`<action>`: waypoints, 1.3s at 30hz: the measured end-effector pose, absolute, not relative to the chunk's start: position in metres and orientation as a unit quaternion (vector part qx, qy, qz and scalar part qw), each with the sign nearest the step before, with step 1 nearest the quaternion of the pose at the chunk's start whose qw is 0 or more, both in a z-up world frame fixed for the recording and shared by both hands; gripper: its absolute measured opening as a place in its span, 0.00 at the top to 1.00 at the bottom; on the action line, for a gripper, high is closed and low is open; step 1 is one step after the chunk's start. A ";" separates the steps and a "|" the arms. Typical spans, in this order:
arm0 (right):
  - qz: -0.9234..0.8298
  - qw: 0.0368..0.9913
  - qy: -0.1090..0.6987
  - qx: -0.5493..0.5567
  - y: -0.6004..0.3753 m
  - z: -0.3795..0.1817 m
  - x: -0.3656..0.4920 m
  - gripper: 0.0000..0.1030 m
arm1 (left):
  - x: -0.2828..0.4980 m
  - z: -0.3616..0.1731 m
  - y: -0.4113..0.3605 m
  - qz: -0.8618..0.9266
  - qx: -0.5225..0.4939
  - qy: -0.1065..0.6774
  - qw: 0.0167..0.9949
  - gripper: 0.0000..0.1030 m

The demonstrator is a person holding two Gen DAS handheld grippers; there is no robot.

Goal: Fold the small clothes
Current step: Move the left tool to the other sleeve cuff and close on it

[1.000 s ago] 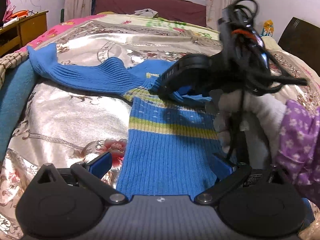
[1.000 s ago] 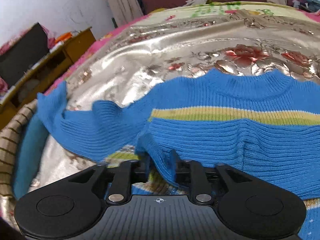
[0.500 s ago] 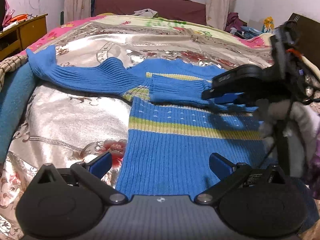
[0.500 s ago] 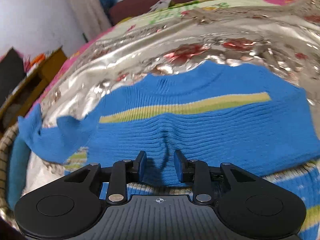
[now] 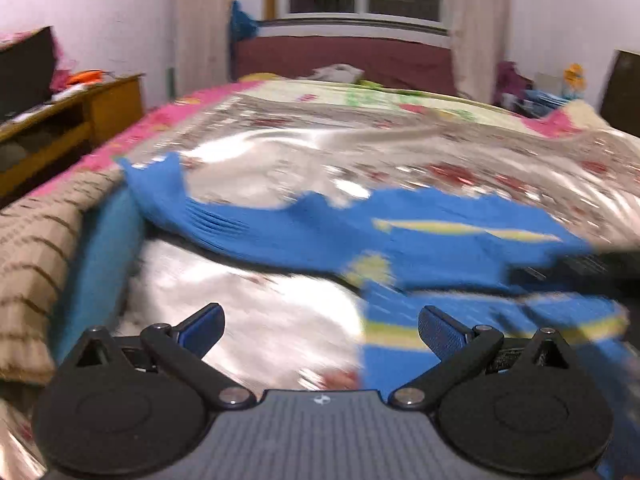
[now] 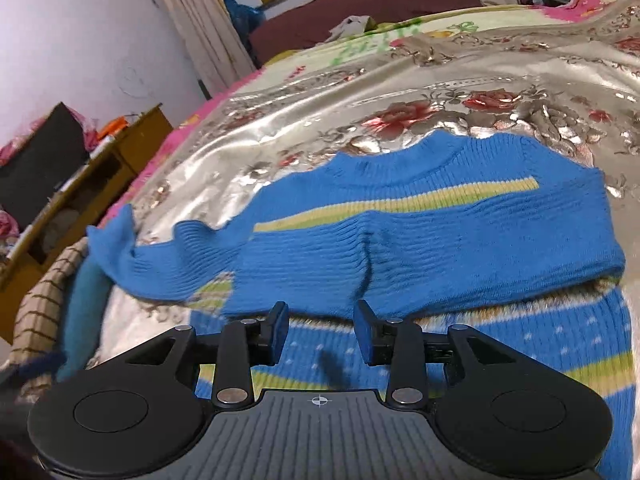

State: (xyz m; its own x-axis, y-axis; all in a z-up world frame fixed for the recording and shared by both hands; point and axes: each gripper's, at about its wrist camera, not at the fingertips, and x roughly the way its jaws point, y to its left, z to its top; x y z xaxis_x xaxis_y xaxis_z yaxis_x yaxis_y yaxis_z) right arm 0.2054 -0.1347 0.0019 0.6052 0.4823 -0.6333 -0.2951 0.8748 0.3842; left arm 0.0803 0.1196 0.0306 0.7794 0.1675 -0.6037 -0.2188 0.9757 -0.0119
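Note:
A small blue knit sweater [image 6: 440, 240] with yellow-green stripes lies flat on the shiny floral bedspread [image 6: 320, 120]. One sleeve is folded across its chest; the other sleeve [image 6: 152, 256] stretches out to the left. My right gripper [image 6: 322, 332] is open and empty, just above the sweater's lower body, below the folded sleeve. In the blurred left wrist view the sweater [image 5: 400, 240] lies ahead and to the right. My left gripper [image 5: 320, 326] is wide open and empty over the bedspread, left of the sweater's body.
A striped beige cloth [image 5: 28, 264] and a teal cloth [image 5: 100, 260] lie at the bed's left edge. A wooden desk [image 5: 80, 120] stands at left, a dark red headboard [image 5: 360, 60] and window at the back.
The right gripper let go of the folded sleeve, opened wider and drew back. The left gripper swung left and tilted up, so the right gripper left its view.

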 end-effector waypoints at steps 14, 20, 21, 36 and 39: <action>0.256 0.859 0.392 0.206 -0.144 -0.016 0.173 0.64 | 0.159 0.018 0.239 0.199 -0.152 0.329 0.910 0.25; 0.263 0.846 0.396 0.240 -0.153 -0.024 0.171 0.64 | 0.181 -0.003 0.258 0.229 -0.205 0.342 0.888 0.36; 0.263 0.845 0.396 0.243 -0.154 -0.025 0.171 0.64 | 0.184 -0.004 0.258 0.232 -0.206 0.341 0.887 0.39; 0.258 0.838 0.379 0.296 -0.183 -0.028 0.168 0.64 | 0.207 0.039 0.229 0.175 -0.199 0.308 0.914 0.87; 0.257 0.840 0.369 0.304 -0.192 -0.024 0.166 0.64 | 0.214 0.057 0.197 0.111 -0.194 0.301 0.927 0.89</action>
State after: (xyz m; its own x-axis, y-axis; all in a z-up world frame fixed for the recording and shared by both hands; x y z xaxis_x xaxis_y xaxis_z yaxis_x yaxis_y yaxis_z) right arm 0.1664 -0.1918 -0.0244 0.5952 0.6563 -0.4637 -0.2066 0.6826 0.7010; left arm 0.2136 0.1966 0.0574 0.7941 0.0886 -0.6013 -0.3225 0.9000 -0.2933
